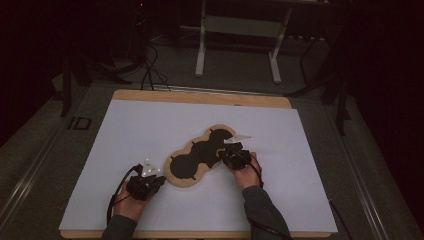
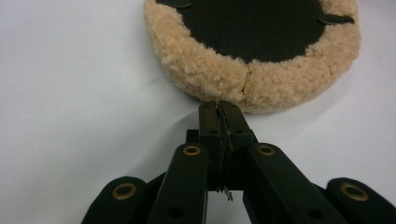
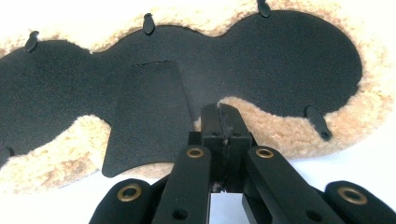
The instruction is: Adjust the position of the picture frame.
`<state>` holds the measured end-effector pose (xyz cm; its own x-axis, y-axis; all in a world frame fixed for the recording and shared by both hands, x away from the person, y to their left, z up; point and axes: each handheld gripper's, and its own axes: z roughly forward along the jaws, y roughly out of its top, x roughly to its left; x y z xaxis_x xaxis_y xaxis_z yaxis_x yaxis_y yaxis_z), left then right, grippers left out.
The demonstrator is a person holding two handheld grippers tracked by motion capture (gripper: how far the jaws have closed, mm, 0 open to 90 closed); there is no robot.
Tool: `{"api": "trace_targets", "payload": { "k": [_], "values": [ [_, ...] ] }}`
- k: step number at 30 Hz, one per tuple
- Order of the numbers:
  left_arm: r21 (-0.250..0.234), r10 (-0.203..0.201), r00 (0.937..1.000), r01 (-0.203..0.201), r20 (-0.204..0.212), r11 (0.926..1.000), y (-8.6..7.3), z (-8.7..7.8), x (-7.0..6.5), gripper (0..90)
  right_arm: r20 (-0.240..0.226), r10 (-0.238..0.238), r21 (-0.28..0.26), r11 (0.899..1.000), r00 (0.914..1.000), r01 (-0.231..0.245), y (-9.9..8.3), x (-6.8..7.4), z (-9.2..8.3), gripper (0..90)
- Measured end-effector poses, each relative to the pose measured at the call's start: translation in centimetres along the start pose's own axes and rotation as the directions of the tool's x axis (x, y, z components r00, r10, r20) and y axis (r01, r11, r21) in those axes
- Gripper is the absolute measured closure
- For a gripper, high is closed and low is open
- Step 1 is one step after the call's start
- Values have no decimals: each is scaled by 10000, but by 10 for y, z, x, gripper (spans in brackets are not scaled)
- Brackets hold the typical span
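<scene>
A tan fleece pad (image 1: 186, 180) with three rounded lobes and a black inner face lies slanted on the white sheet. My left gripper (image 1: 159, 178) is shut at the pad's near-left lobe. In the left gripper view its closed tips (image 2: 219, 105) meet the woolly rim (image 2: 275, 84), with nothing seen between them. My right gripper (image 1: 222, 154) is shut at the pad's right side. Its closed tips (image 3: 220, 108) rest against the fleece edge (image 3: 280, 133) in a notch between two lobes. A black flap (image 3: 144, 116) lies over the rim to the left of those tips.
The white sheet (image 1: 150, 130) covers a wooden tabletop (image 1: 200, 96). Small black tabs (image 3: 318, 122) sit along the pad's rim. Behind the table stand a white frame (image 1: 240, 30) and dark cables (image 1: 150, 70) on the floor.
</scene>
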<state>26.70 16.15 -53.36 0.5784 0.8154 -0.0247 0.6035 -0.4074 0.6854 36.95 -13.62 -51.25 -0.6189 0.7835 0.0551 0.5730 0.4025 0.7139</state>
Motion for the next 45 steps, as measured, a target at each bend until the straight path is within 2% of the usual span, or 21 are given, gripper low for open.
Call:
{"api": "trace_targets", "payload": {
  "k": [5, 9, 13, 18, 28, 35, 45],
  "values": [
    [21, 20, 10000, -20, -9, 10000, 0, 1, 0, 893, -134, -61, 105, 9999, 9999, 63, -1, -1, -1, 900],
    [69, 20, 10000, -19, -53, 10000, 1, 3, 0, 893, -235, -294, 467, 9984, 9993, 305, -7, -2, 0, 900],
    [81, 41, 10000, -40, -82, 10000, 1, 3, -1, 892, -405, -74, 265, 9996, 9992, 85, -13, -4, -1, 900],
    [94, 5, 9999, -4, -162, 10000, 1, 3, 1, 893, -442, -376, 439, 9983, 9983, 395, -10, -2, -1, 900],
    [83, -311, 9990, 314, -319, 9995, 0, 0, 8, 894, -676, -697, 394, 9966, 9953, 725, -10, 5, -1, 900],
    [43, -839, 9944, 843, -638, 9964, -3, -2, 20, 895, -886, -1155, 373, 9922, 9893, 1192, -10, 16, -1, 900],
    [27, -1119, 9895, 1126, -911, 9936, -5, -4, 31, 898, -1165, -1388, 287, 9893, 9835, 1430, -11, 27, -1, 900]
  ]
}}
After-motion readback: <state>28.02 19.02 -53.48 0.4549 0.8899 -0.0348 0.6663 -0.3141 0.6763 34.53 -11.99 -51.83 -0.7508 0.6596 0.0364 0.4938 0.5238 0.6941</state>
